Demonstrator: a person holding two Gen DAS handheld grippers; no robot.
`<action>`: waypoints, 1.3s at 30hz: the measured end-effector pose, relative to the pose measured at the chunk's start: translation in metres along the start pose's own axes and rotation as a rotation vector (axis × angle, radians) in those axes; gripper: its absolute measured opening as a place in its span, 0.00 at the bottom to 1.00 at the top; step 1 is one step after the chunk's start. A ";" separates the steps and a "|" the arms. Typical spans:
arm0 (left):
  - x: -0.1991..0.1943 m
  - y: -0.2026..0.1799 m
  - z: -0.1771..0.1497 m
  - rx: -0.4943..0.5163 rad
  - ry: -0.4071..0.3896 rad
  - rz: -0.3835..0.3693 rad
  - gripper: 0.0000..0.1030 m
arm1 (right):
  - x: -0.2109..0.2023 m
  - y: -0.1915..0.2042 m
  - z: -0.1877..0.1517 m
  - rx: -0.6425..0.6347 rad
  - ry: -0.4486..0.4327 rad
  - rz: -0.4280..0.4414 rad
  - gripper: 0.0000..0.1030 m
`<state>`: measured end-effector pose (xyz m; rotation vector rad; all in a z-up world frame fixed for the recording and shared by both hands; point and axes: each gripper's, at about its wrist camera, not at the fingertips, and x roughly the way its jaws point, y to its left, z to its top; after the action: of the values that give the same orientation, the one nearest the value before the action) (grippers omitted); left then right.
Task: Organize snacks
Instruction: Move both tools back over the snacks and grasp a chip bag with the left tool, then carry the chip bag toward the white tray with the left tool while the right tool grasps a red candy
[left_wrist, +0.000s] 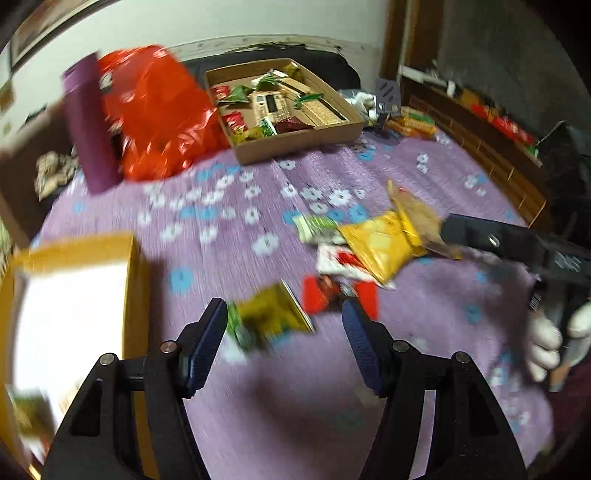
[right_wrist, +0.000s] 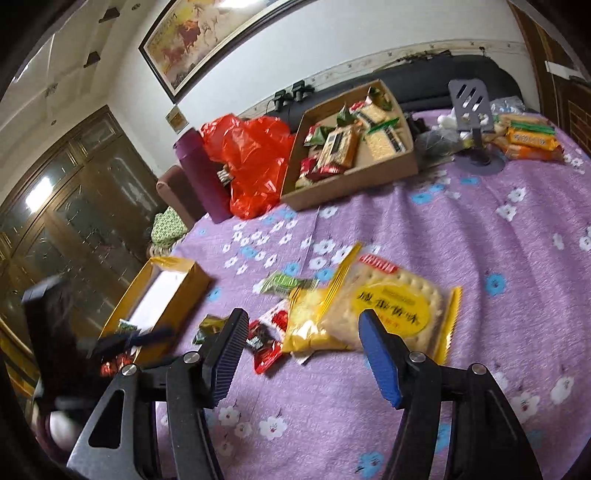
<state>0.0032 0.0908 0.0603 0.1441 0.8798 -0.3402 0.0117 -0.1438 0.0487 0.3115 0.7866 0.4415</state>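
Two grippers hang over a purple flowered tablecloth (right_wrist: 480, 229), and both sets of jaws stand wide apart with nothing between them. Just ahead of the left gripper (left_wrist: 284, 325), in its gap, lies a blurred yellow-green snack packet (left_wrist: 269, 317), with a red packet (left_wrist: 325, 295) at its right fingertip; whether either touches the pads cannot be told through the blur. Left of that gripper sits a yellow box (left_wrist: 133, 266) with a white inside.

The right gripper (right_wrist: 303, 343) looks down on a round cracker pack (right_wrist: 399, 306) just beyond its right finger, lapping over a yellow bag (right_wrist: 310, 321). A red sweet wrapper (right_wrist: 266, 350) lies beside its left finger, a green packet (right_wrist: 284, 282) farther ahead. In the left wrist view the right gripper reaches in from the right toward the same pile, its tips hidden among the packets there.

Far ahead of both stands a cardboard tray (right_wrist: 351, 181) holding assorted snacks, with a red plastic bag (right_wrist: 247, 155) and a purple bottle (right_wrist: 203, 177) to its left, and orange biscuit packs (right_wrist: 532, 140) to its right.
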 end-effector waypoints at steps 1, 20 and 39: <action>0.006 0.001 0.004 0.013 0.009 -0.011 0.62 | 0.001 0.000 -0.001 -0.002 0.005 -0.002 0.63; 0.036 -0.042 -0.024 0.105 0.119 -0.065 0.53 | 0.015 0.006 -0.011 -0.043 0.058 0.007 0.63; -0.049 0.024 -0.075 -0.254 -0.071 -0.151 0.36 | 0.044 0.054 -0.030 -0.234 0.114 -0.035 0.63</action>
<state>-0.0720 0.1440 0.0504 -0.1692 0.8582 -0.3691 0.0023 -0.0721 0.0249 0.0551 0.8412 0.5162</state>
